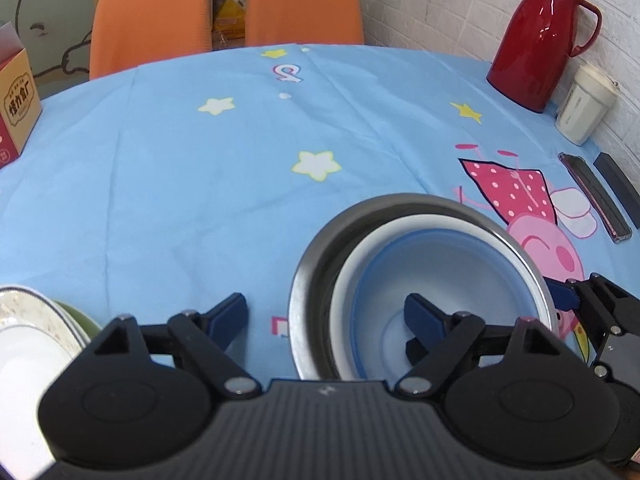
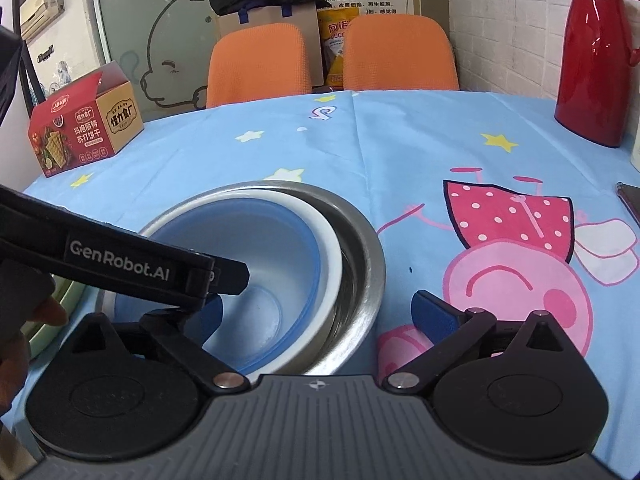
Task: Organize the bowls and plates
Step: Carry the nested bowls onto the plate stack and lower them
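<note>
A steel bowl (image 1: pixel 312 264) stands on the blue tablecloth with a white bowl (image 1: pixel 400 228) nested in it and a blue bowl (image 1: pixel 432 268) inside that. The same stack shows in the right wrist view: steel bowl (image 2: pixel 368 248), white bowl (image 2: pixel 332 240), blue bowl (image 2: pixel 272 248). My left gripper (image 1: pixel 326 314) is open, its right finger over the blue bowl, its left finger over the cloth. My right gripper (image 2: pixel 316 312) is open and straddles the steel bowl's right rim. A stack of plates (image 1: pixel 36 320) with a green one beneath lies at the lower left.
A red thermos (image 1: pixel 540 36) and a cream cup (image 1: pixel 584 104) stand at the far right by the wall, dark flat items (image 1: pixel 596 196) near them. A red cracker box (image 2: pixel 84 124) sits far left. Two orange chairs (image 2: pixel 332 56) stand behind the table.
</note>
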`<state>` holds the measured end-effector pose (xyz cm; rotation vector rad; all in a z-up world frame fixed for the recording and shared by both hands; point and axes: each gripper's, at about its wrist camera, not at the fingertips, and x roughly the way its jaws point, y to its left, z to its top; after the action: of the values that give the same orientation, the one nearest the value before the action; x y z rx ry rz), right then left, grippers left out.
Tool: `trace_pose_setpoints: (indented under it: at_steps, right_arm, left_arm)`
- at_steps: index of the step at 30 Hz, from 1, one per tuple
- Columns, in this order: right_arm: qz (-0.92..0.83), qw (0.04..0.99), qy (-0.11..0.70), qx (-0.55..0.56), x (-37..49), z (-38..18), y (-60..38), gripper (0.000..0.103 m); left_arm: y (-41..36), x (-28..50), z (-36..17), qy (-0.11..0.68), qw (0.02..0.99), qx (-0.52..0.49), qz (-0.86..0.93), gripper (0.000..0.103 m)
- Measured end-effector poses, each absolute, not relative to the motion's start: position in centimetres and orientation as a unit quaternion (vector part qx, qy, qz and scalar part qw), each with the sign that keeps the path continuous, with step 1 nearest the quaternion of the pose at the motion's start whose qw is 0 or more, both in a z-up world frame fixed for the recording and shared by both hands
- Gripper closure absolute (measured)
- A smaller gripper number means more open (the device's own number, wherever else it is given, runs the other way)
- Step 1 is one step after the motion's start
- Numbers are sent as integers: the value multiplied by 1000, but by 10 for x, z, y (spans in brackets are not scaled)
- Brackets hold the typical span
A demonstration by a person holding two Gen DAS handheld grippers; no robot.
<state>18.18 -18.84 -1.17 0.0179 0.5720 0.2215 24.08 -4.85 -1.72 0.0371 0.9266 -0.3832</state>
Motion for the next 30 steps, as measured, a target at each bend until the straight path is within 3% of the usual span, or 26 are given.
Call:
trace_pose_setpoints:
  at_steps: [4, 8, 12, 22, 30]
  right_arm:
    - [118, 954, 276, 15, 180, -10, -187, 0]
    - [139, 953, 267, 23, 178, -9, -182, 5]
    - [128, 952, 275, 29, 178, -5, -180, 8]
    - [90, 971, 220, 10, 150, 39, -188, 8]
    - [103, 975, 194, -15, 133, 59, -162, 6]
  left_arm:
    - [-49, 238, -18, 438, 881, 23, -178, 30]
    - [-53, 234, -14, 436, 879, 18, -194, 57]
    - [-58, 236, -9, 452, 870, 4, -196, 60]
    - [-66, 216, 39, 395, 889, -10, -232, 61]
    - [-28, 195, 57, 365, 906, -32, -213, 61]
